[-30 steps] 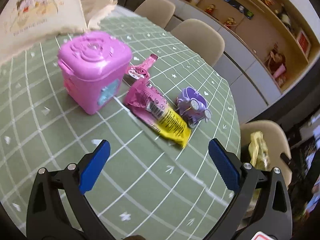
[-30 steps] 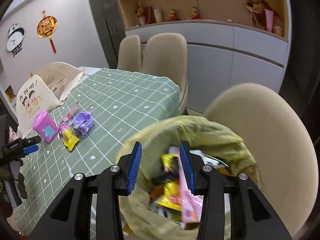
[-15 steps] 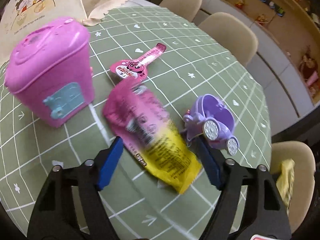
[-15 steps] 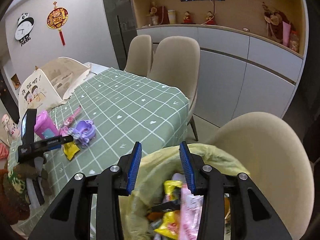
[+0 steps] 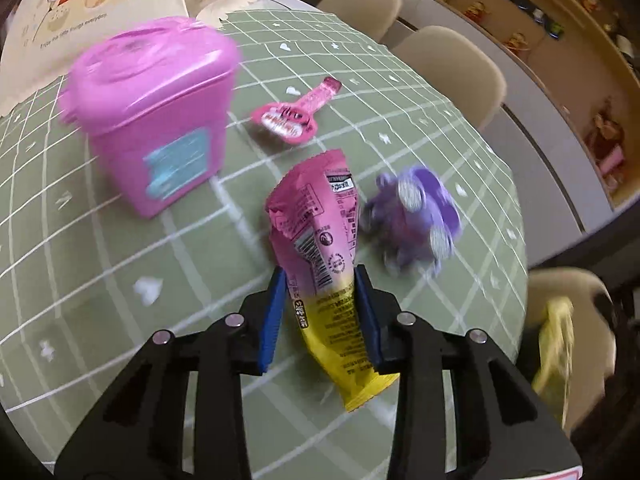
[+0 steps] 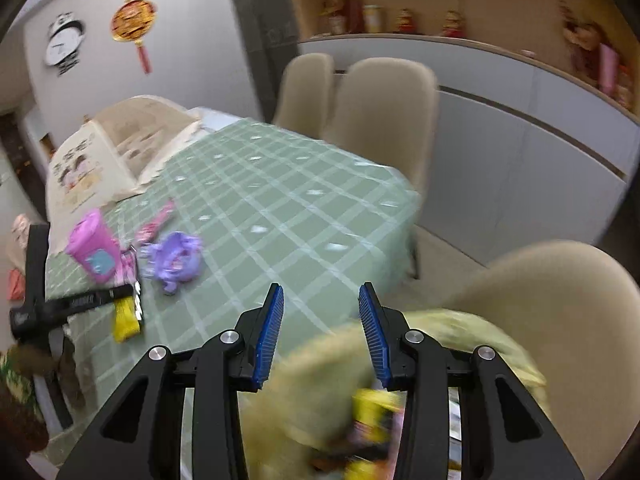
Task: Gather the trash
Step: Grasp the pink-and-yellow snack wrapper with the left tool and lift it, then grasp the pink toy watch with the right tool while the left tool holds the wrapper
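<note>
The left tongs [image 5: 321, 308] have just been closing, and their blue ribbed pads now clamp a crinkly pink-and-yellow snack wrapper [image 5: 320, 264], its top leaning toward the blurred purple toy carriage [image 5: 412, 220] on the checked green desk [image 5: 100, 248]. Beside it stand a glossy pink lidded box [image 5: 156, 128] and a flat pink foil tab [image 5: 292, 118]. The right tongs [image 6: 321, 332] stand apart, gripping nothing, over a smeared yellow trash bag [image 6: 320, 384] on a beige chair [image 6: 560, 300]; its contents are unreadable.
</note>
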Motion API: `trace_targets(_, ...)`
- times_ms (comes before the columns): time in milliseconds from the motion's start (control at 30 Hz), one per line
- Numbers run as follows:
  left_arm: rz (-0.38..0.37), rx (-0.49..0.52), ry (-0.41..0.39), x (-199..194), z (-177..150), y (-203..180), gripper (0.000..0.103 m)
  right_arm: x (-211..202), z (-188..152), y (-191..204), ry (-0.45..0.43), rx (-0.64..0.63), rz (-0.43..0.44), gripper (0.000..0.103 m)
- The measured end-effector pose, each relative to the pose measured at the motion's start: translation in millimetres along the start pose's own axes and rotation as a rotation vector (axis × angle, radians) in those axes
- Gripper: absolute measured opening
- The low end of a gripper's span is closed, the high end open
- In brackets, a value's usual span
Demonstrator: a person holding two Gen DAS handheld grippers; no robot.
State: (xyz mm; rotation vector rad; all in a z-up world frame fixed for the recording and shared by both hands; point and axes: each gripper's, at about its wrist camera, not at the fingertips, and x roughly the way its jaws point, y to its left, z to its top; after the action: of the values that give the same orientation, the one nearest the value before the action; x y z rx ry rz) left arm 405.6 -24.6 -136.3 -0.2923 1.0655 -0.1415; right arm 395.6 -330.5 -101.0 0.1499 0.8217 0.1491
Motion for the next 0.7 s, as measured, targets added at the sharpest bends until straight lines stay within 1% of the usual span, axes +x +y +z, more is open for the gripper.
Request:
trace_targets(100,0.003,0.037,0.024,-19.5,-16.9,20.3,0.033,30.5,12.9,49.4,0.026,-0.048,0.121,0.038)
trace_targets(233,0.057,0.088,0.02,-43.9,-30.4,55.9,0.033,72.1,26.9,106.4,0.088,-0.001,0.256,0.038)
trace_targets(300,0.052,0.079,0.03,-53.9,-33.8,78.5,0.033,95.1,36.3,144.3,0.103,-0.007,0.287,0.038)
trace_targets(400,0.042,0.056,0.027,-65.6,-33.4,109.8,0.034,117.6,48.6,186.5,0.084,-0.071,0.253,0.038)
trace_targets(467,0.04,0.037,0.014,-73.7,-31.7,131.9,0.034,139.3,58.6,212.5,0.086,-0.092,0.219,0.038)
trace_targets(600,0.034,0.021,-0.002,-82.1,-27.5,166.6,0.034,176.5,67.3,229.2,0.126,-0.061,0.162,0.038)
trace_targets(633,0.03,0.02,-0.001,-81.6,-25.1,170.1,0.034,187.9,69.9,232.0,0.134,-0.06,0.132,0.038)
trace_targets(700,0.013,0.015,-0.001,-82.9,-20.6,181.1,0.035,200.7,73.7,234.1,0.148,-0.066,0.116,0.038)
